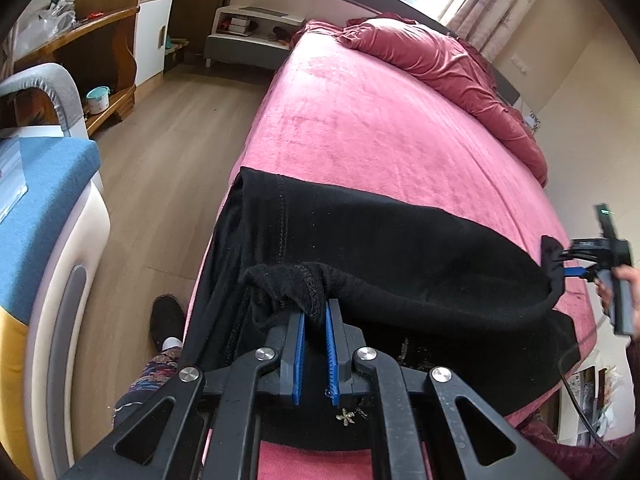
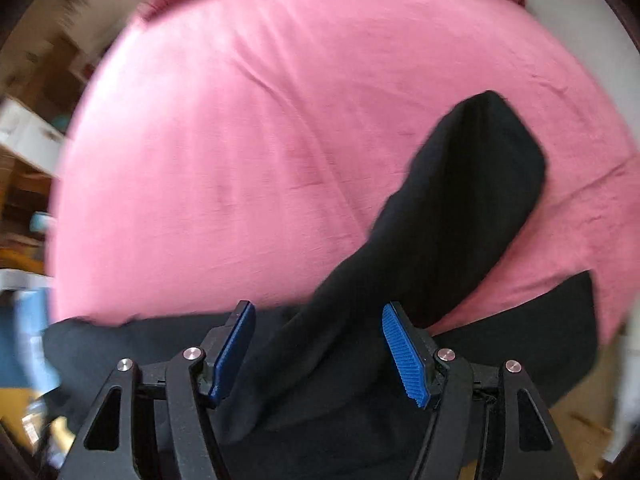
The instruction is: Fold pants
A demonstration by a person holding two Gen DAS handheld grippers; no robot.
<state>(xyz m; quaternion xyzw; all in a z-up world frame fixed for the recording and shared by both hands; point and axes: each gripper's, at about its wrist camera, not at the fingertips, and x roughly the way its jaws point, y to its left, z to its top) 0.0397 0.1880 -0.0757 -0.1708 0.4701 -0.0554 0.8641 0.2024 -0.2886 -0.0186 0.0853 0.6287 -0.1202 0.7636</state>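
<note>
Pants (image 1: 380, 240) on pink bed (image 1: 360, 120), hem pinched in left hand-held gripper (image 1: 316, 320), beneath wide-open, empty right hand-held gripper (image 2: 318, 320).

The pants (image 1: 380, 248) lie across the near end of the bed (image 1: 380, 120), one side hanging over its left edge. The left gripper (image 1: 316, 320) sits at their near edge with a bunched fold between its fingers; the right gripper (image 1: 568, 264) is at their far right corner. A heaped quilt (image 1: 440, 60) lies at the bed's far end, a nightstand (image 1: 252, 36) left of it.
</note>
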